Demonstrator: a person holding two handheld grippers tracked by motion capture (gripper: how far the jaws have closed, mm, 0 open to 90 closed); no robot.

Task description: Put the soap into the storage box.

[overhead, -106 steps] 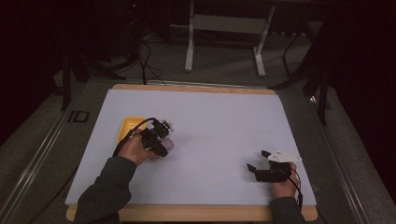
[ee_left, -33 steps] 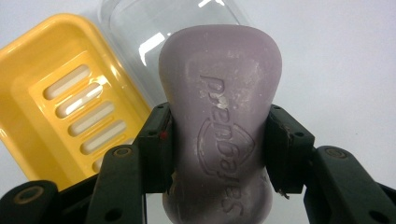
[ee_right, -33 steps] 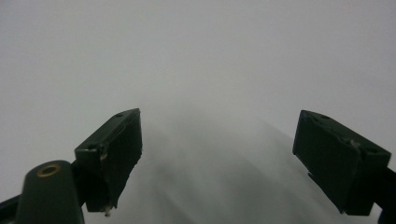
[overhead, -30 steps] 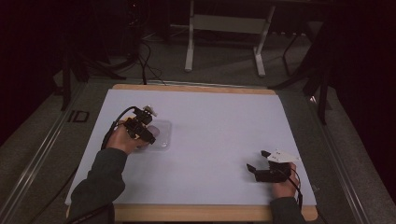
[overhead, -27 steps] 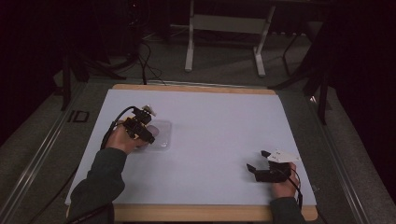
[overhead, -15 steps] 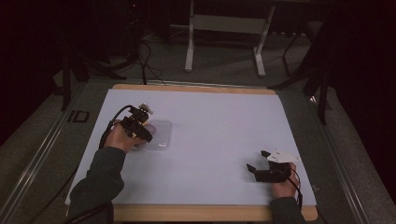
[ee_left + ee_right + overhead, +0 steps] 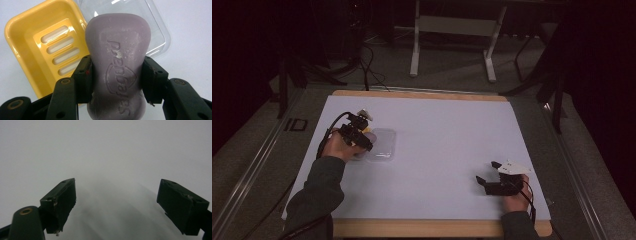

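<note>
Dim room, grey floor (image 7: 452, 65) beyond the desk (image 7: 447, 135), white sheet over the desk's wooden top, wood showing along its far and near edges, pale metal stand (image 7: 454, 30) behind, dark cables (image 7: 369, 65) trailing left, black surroundings

white table sheet (image 7: 447, 150) on wooden board, grey metal stand (image 7: 454, 25) on dark floor beyond

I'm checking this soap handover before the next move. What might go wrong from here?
1. The left gripper pinches the purple soap bar only near its lower half; a smooth bar may twist or slip out.
2. The yellow soap dish lies off to one side of the bar, so a drop now could miss it.
3. The clear lid lies right against the dish and might get knocked.
</note>
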